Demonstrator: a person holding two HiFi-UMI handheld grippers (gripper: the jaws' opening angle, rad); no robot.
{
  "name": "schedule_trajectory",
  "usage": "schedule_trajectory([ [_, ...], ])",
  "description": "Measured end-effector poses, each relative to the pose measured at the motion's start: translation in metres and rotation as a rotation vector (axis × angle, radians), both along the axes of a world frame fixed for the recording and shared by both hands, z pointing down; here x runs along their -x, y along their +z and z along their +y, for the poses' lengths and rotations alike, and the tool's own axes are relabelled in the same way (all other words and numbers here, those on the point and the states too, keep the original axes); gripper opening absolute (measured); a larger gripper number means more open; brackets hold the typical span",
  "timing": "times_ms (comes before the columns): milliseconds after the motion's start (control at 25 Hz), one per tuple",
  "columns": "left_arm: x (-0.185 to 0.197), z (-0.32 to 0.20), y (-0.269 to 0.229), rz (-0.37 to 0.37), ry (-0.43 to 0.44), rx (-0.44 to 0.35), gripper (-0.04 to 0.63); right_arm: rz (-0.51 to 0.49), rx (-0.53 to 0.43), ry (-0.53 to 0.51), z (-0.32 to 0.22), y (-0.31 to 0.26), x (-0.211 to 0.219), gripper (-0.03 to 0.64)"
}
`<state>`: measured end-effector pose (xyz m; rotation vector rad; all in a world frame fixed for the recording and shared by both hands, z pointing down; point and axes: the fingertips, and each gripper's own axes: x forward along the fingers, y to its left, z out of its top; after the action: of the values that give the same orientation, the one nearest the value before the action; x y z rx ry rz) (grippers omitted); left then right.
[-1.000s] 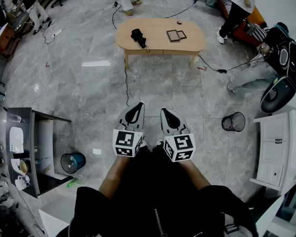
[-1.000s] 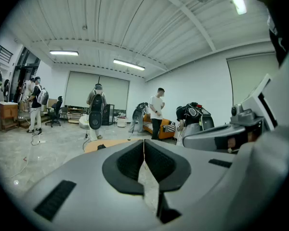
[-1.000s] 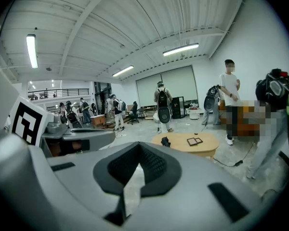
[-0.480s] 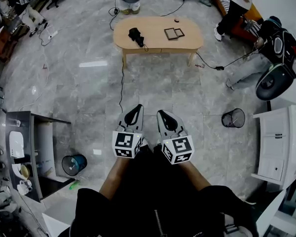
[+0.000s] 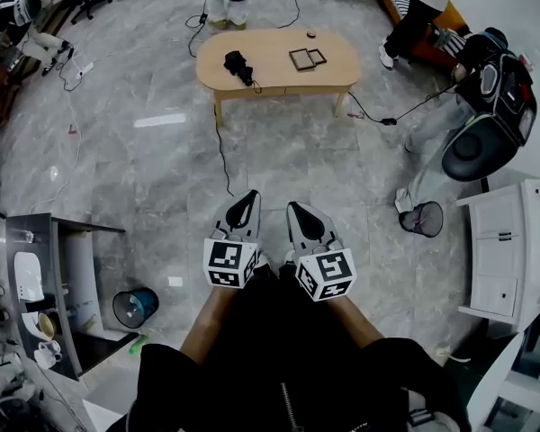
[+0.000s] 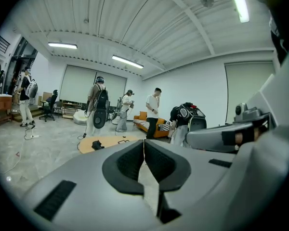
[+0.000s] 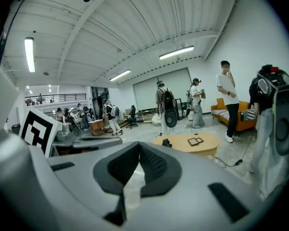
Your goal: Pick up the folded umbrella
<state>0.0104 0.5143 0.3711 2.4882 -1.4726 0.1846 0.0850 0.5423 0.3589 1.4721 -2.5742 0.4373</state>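
while the left gripper (image 5: 250,196) and right gripper (image 5: 295,209) keep their jaws pressed together, empty, the table (image 5: 279,75) has shifted up-left.

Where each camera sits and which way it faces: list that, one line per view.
Head view: on the person's head, facing steeply down at the grey floor; left gripper, right gripper and forearms show.
Left gripper view: on that gripper, looking along its shut jaws.
Right gripper view: likewise, jaws shut.
Shared: all three see the oval table.
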Motion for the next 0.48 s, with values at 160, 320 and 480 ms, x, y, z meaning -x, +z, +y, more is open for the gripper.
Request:
schedule_trajectory([
  [160, 0.001, 0.002, 0.002, 0.001, 0.018, 0.010, 0.015, 0.015, 0.004, 0.017, 0.004, 0.003, 0.003, 0.011],
  [320, -0.002, 0.006, 0.005, 0.005, 0.037, 0.022, 0.015, 0.022, 0.018, 0.021, 0.010, 0.006, 0.004, 0.011],
  [480, -0.005, 0.008, 0.009, 0.004, 0.046, 0.034, 0.015, 0.017, 0.034, 0.027, 0.012, 0.010, 0.004, 0.011],
])
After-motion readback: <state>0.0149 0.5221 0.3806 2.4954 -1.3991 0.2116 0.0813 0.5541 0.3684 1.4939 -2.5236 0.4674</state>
